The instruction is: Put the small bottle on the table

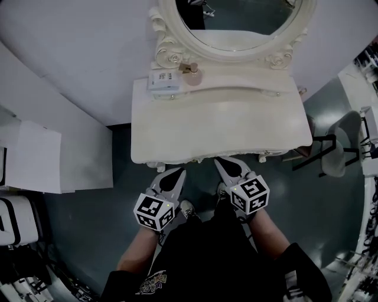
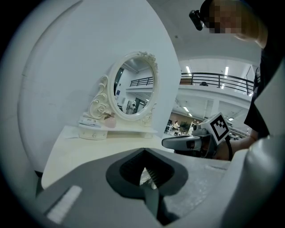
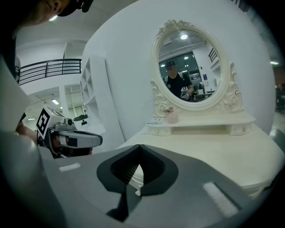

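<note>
Standing well beyond left gripper [image 1: 179, 171], right gripper [image 1: 220, 161], fingers [image 1: 170, 180] together: small bottle [image 1: 191, 74].

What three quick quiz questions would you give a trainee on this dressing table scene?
1. True or false: the small bottle stands on the raised shelf below the mirror.
2. Between the jaws of the right gripper is: A the bottle, B nothing, C a brush.
3. In the head view, on which side of the bottle does the white box lie?
Key: 1 true; 2 B; 3 left.
</note>
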Demonstrator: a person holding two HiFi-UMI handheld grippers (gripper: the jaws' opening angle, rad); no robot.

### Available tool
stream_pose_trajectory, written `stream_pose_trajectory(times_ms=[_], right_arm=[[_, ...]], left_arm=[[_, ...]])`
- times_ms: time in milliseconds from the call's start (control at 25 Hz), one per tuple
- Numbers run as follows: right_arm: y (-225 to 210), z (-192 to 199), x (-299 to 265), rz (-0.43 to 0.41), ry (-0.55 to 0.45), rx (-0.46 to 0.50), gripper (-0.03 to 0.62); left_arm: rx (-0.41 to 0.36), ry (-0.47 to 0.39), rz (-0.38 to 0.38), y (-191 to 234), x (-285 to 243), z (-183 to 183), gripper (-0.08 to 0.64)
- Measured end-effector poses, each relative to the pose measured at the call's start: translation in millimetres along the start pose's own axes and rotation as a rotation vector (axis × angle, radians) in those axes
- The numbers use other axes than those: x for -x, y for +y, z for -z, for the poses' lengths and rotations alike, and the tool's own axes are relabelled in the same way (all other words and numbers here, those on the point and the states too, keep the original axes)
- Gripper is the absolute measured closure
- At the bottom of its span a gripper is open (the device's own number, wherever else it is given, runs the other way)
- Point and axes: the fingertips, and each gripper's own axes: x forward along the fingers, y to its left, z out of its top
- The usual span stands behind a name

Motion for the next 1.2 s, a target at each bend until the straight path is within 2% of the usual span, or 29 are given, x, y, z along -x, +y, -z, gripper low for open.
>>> stream_pose_trajectory(times_ms=[600,1200], right_arm=[[39.8,6.5,4.3,0.016,-0.026,-0.005,0.564],[43.1,8.1,11.2,0.019,-0.027,0.001,0.565]], left_arm=[[-0.017,-0.007,0.023,4.2,35.0,7.8,0.56],[-0.012,-0.018,0.025,-1.5,38.6,9.9,0.56]])
